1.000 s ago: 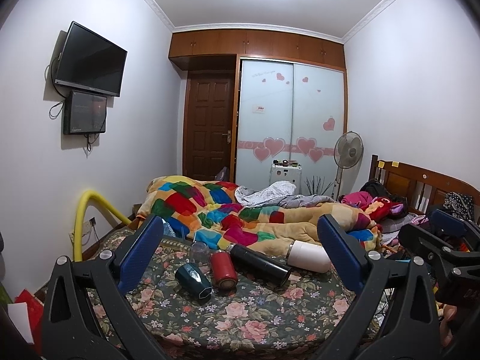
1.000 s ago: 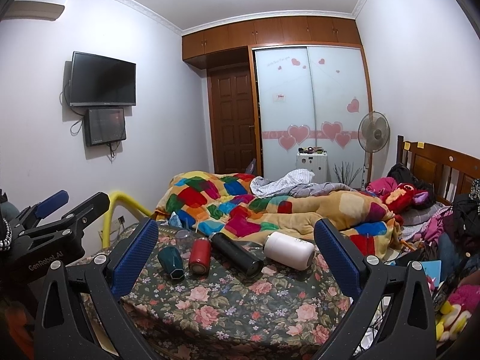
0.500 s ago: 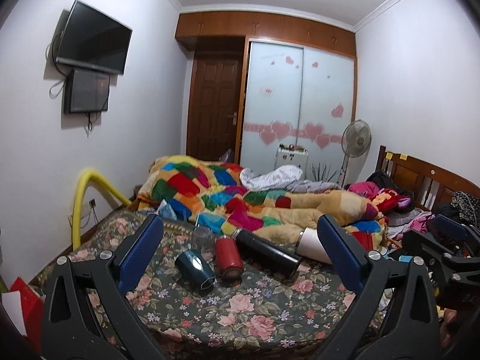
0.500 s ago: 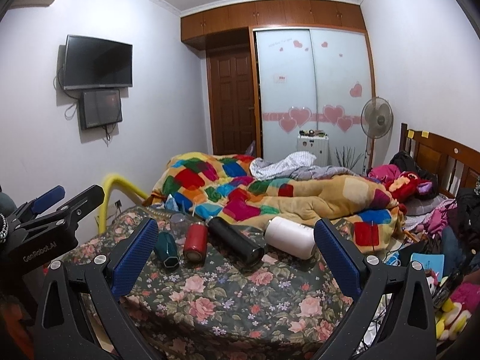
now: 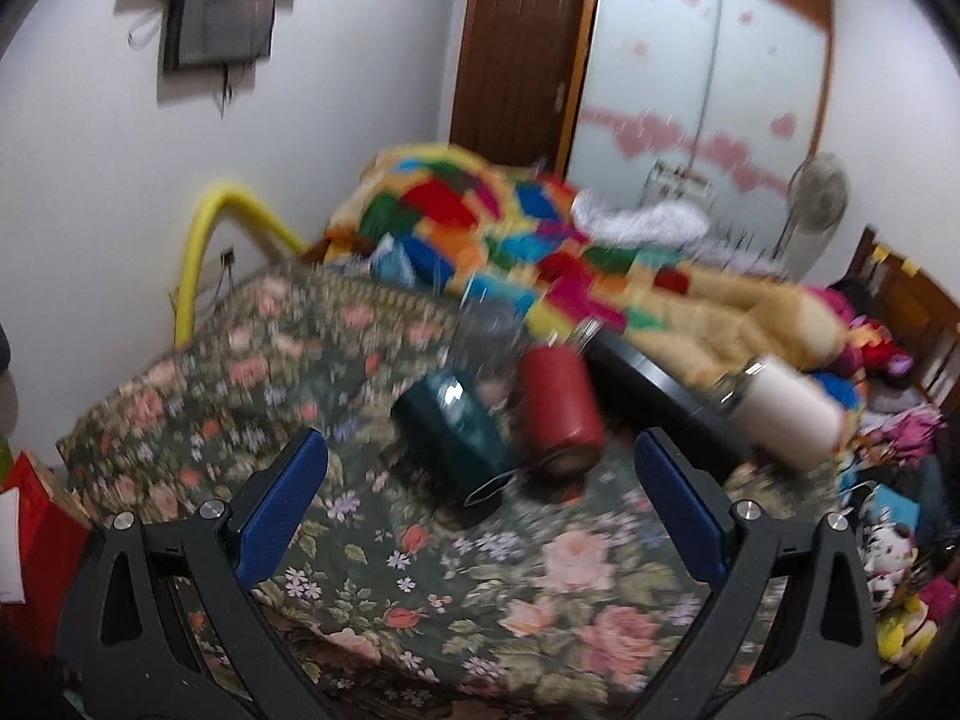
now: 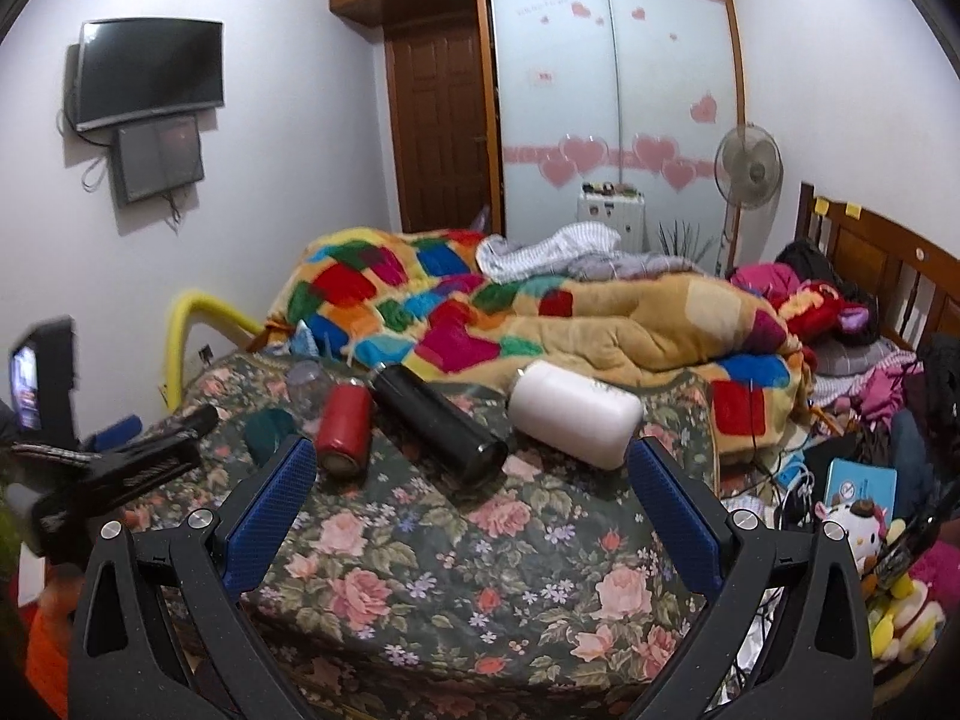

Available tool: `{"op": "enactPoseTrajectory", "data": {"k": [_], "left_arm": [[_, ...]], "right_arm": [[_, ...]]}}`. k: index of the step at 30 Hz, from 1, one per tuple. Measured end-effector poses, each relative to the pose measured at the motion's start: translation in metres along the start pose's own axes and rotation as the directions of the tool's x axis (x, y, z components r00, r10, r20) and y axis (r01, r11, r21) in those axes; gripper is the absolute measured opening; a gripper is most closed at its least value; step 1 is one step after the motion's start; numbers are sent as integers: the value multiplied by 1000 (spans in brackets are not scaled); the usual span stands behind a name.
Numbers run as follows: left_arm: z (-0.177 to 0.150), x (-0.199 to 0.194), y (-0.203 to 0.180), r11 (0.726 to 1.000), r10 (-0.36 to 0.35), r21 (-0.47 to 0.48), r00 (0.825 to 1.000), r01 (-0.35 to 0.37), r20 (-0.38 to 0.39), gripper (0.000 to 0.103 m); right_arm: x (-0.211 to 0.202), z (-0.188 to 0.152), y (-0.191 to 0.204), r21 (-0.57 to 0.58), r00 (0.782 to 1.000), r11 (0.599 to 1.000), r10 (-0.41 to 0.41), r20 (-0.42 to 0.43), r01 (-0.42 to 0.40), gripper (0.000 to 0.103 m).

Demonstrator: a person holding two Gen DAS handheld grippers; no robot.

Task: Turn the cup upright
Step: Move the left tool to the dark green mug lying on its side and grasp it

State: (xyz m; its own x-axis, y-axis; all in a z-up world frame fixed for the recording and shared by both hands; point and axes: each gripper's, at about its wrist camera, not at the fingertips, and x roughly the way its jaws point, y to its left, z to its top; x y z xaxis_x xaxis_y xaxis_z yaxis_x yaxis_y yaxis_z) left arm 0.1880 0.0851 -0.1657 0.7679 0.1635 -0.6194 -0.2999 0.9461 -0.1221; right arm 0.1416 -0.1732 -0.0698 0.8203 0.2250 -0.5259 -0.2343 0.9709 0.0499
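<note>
Teal cup (image 5: pixel 456 435) on side, ahead between open left gripper (image 5: pixel 480 474) fingers.

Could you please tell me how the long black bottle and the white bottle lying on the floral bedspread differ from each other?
The long black cylindrical bottle is dark and slender, while the white cylindrical bottle is pale and clearly fatter and stubbier. The black bottle lies between the red cup and the white bottle, which is the rightmost of the row. Both lie on their sides on the floral bedspread, ungripped.

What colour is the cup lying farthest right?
White, seen best in the right wrist view.
</note>
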Motion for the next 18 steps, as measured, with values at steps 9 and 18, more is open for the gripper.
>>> {"op": "enactPoseTrajectory", "data": {"k": [9,18], "left_arm": [[1,107,23,995,-26,-102,976,4,-217,82],[-2,151,22,991,-7,-132,955,-34,-296,79]], "right_arm": [[36,-2,-7,17,996,999,-25,-82,26,103],[56,-2,-5,21,993,1000,-19,-113,22,103]]}}
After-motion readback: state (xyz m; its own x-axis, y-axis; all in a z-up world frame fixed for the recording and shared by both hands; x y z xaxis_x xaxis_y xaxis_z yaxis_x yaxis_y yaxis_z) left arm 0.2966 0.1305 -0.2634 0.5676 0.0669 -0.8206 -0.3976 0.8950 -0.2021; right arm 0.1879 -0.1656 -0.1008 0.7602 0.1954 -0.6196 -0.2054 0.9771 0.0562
